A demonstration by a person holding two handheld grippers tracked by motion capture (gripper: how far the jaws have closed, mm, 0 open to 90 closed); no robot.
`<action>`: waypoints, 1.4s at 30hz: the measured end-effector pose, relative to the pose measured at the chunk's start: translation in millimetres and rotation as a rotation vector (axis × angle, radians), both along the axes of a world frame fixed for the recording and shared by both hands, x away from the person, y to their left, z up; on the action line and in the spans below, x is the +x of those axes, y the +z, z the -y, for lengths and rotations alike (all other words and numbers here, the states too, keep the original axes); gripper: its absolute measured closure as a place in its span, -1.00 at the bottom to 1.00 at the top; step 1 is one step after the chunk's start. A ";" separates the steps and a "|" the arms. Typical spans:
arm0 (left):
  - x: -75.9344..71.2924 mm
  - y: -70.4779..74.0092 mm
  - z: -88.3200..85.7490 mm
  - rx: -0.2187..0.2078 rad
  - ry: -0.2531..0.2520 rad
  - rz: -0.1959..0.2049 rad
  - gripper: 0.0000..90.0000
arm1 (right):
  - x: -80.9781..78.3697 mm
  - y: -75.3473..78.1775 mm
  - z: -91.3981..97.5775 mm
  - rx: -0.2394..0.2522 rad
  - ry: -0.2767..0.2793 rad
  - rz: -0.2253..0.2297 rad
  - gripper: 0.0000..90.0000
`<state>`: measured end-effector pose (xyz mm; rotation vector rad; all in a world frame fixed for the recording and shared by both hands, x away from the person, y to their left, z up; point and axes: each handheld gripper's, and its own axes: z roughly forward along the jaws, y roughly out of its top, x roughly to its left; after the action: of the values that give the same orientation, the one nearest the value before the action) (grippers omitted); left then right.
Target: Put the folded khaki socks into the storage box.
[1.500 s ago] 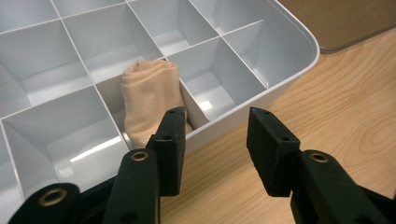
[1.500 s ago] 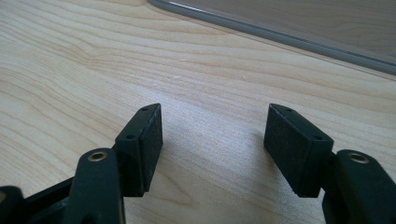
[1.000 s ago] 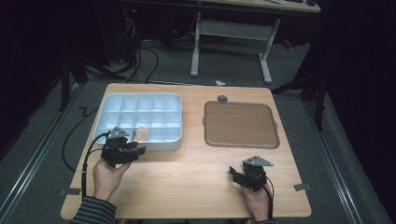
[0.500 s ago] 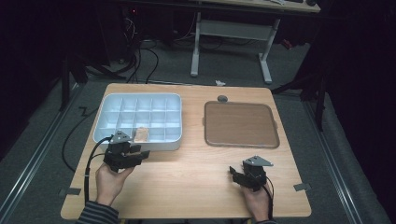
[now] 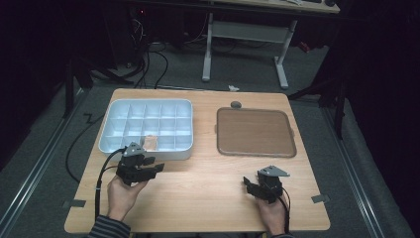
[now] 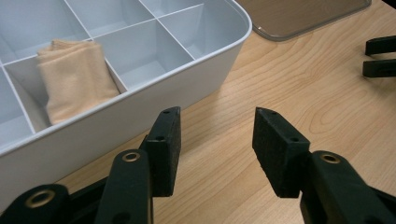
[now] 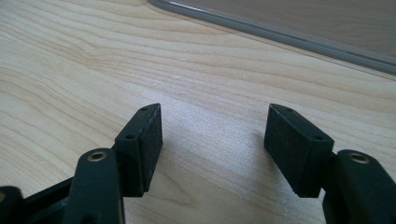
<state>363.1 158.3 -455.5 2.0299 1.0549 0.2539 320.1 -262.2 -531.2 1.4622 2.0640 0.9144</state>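
The folded cloth (image 6: 74, 84) sat in the organiser tray (image 5: 143, 148) just ahead-left of the left gripper (image 6: 217, 140), jaws just opening, empty; right gripper (image 7: 215, 140) gaped idle.

your left gripper (image 5: 148, 168) has drawn back from the white tray (image 5: 115, 145) toward you, clear of the folded cloth (image 5: 150, 142) in its front compartment. its jaws have just been opening, with nothing between them.

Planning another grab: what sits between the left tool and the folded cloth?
The white organizer's near wall stands between the open left tool and the folded cloth, as the left gripper view shows.
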 end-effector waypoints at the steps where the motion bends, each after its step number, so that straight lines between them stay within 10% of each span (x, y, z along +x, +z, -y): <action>1: -0.2 -0.6 0.7 -0.002 -0.001 -0.001 0.16 | 0.0 0.0 0.1 0.000 0.000 0.000 -0.18; 42: -8.6 -34.3 37.3 0.001 -0.073 -0.052 0.07 | 0.0 0.0 -0.3 -0.005 0.001 0.001 -0.18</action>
<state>354.4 121.1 -489.8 2.0813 1.0106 0.1648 320.1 -261.9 -531.3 1.4573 2.0651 0.9101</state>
